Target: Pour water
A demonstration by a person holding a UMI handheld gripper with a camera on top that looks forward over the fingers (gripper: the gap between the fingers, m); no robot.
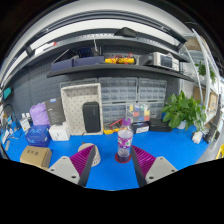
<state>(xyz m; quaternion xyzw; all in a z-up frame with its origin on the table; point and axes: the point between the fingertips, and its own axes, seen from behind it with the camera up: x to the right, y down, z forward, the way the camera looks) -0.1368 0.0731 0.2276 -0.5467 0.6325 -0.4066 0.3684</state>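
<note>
The hand-held gripper is released, its two fingers spread wide with the purple pads facing inward and nothing pressed between them. It sits low and level over the blue surface, pointing straight ahead, fingers roughly parallel to the top.

Just ahead of the fingertips, and centred on the gap between them, stands a clear bottle, upright on the surface, with what looks like a dark label or liquid low down. It is apart from both fingers. To do the reach well, I judge the gripper should go straight forward, staying level, until the bottle's body lies between the pads, then close on the middle of the body, not the neck, so it does not tip.

A pink bowl-like vessel rests just beside the left finger, likely the place to pour into; I cannot tell for sure. A cardboard box lies further left.

Beyond the bottle are a drawer cabinet, a potted plant to the right and shelving above.
</note>
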